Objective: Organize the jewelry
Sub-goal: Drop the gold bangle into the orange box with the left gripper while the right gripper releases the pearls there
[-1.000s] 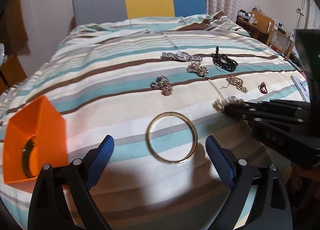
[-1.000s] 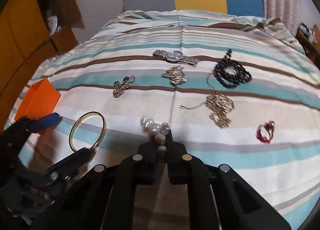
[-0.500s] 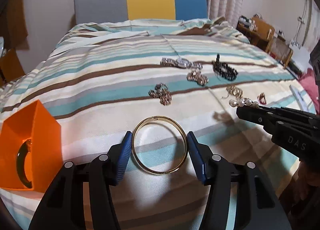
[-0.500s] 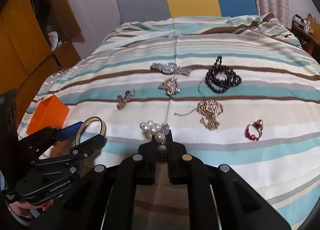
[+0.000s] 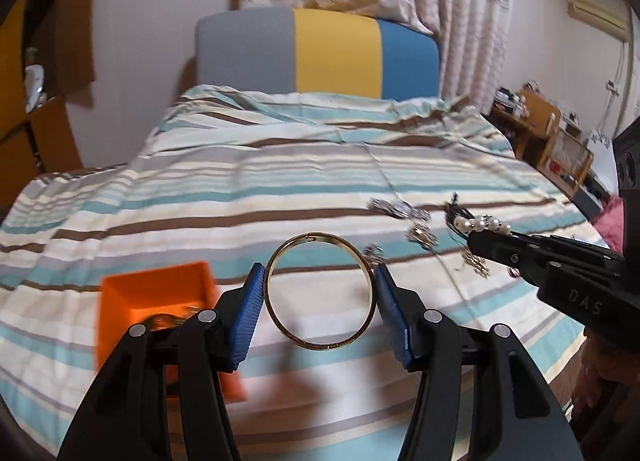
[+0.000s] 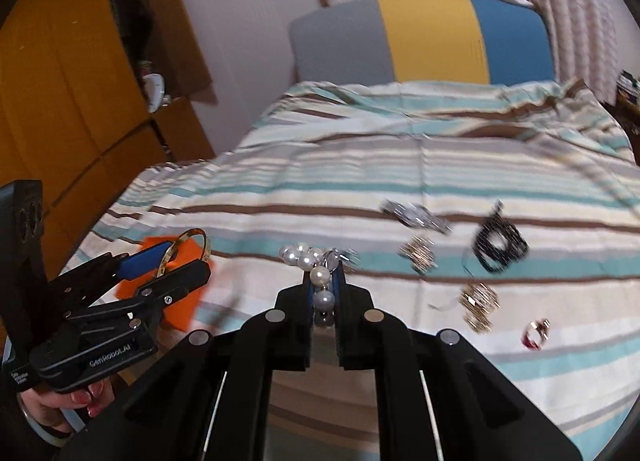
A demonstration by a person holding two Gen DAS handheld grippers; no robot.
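The left gripper [image 5: 320, 293] is clamping the gold bangle [image 5: 321, 292], lifted off the bed [image 5: 248, 189]; the orange box [image 5: 132, 297] is sitting just lower-left, nearer this arm. The right gripper [image 6: 323, 285] is pinching the pearl bracelet [image 6: 310, 261].

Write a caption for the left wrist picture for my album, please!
Left gripper pinches a gold bangle above the striped bed.

Motion blur smears the watch [image 6: 416, 216] and black beads [image 6: 498, 245].
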